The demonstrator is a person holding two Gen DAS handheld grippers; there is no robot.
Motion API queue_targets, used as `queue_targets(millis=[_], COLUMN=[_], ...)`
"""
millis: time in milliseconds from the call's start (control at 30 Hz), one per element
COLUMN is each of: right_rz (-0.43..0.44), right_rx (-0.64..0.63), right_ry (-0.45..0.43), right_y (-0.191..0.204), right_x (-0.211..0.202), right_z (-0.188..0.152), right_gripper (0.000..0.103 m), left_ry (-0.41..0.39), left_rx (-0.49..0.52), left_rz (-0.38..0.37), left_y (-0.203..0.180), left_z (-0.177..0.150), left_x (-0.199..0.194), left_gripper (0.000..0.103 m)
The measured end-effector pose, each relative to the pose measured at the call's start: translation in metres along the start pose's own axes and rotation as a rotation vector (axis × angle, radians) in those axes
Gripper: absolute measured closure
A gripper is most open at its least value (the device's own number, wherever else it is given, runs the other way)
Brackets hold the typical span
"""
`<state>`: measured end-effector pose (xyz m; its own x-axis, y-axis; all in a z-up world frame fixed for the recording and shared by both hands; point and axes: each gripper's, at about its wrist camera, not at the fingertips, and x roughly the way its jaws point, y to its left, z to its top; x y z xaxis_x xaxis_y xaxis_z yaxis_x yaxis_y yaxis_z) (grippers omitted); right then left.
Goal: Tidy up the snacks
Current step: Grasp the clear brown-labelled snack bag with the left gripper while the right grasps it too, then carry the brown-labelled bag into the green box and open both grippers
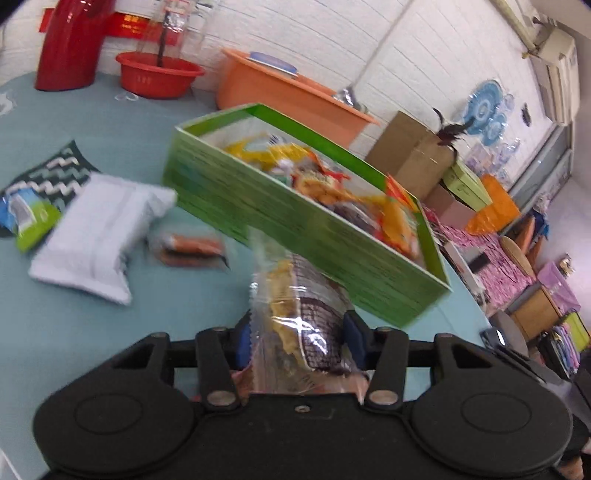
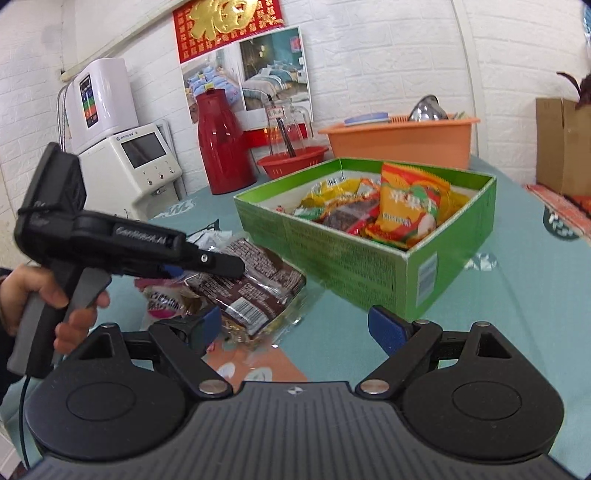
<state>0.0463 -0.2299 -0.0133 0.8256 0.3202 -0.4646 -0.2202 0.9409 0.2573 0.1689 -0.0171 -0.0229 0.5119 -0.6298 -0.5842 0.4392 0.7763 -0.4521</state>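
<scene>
Crowding table [image 1: 55, 332]: tissue pk [image 1: 96, 236], green snack box [image 2: 369, 258], red basin [image 1: 159, 74]

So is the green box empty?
No, the green box already holds several bright yellow and orange snack packets, piled up inside it in the right wrist view.

Counter [image 2: 517, 295] under a teal cloth. At its far edge by the white brick wall [image 2: 388, 55]: red flask [image 2: 221, 144], red basin [image 2: 293, 160] holding a clear jug [image 2: 286, 125], orange tub [image 2: 402, 142] with a steel item on top. White tissue pack [image 1: 98, 236] lying flat on the cloth, just beside a zigzag-patterned cloth [image 1: 55, 177]. Two white appliances [image 2: 129, 162] stacked left of the flask. Red banner [image 2: 227, 26] with gold character above bedding posters [image 2: 258, 74]. Cardboard box [image 2: 563, 144] to the right.
</scene>
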Motion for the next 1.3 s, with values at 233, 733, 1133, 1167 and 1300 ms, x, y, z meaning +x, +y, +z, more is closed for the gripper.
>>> queue_targets(millis=[233, 733, 1133, 1167, 1300], right_rz=[0.021, 0.078, 0.127, 0.132, 0.141], right_rx=[0.03, 0.108, 0.188, 0.2, 0.203], right_ry=[0.023, 0.06, 0.106, 0.106, 0.112], right_y=[-0.005, -0.011, -0.02, -0.022, -0.02], right_x=[-0.008, 0.014, 0.039, 0.04, 0.036], right_z=[-0.01, -0.001, 0.001, 0.0, -0.001], right_gripper=[0.0, 0.0, 0.012, 0.015, 0.033], left_ry=[-0.087, 0.002, -0.011, -0.017, -0.03], left_rx=[-0.051, -0.1, -0.129, -0.125, -0.129], left_rz=[0.001, -0.028, -0.034, -0.023, -0.016], left_y=[0.0, 0.006, 0.01, 0.009, 0.003], left_z=[-0.019, -0.016, -0.015, -0.016, -0.018], left_x=[-0.033, -0.008, 0.005, 0.006, 0.005], left_gripper=[0.01, 0.011, 0.032, 0.037, 0.042])
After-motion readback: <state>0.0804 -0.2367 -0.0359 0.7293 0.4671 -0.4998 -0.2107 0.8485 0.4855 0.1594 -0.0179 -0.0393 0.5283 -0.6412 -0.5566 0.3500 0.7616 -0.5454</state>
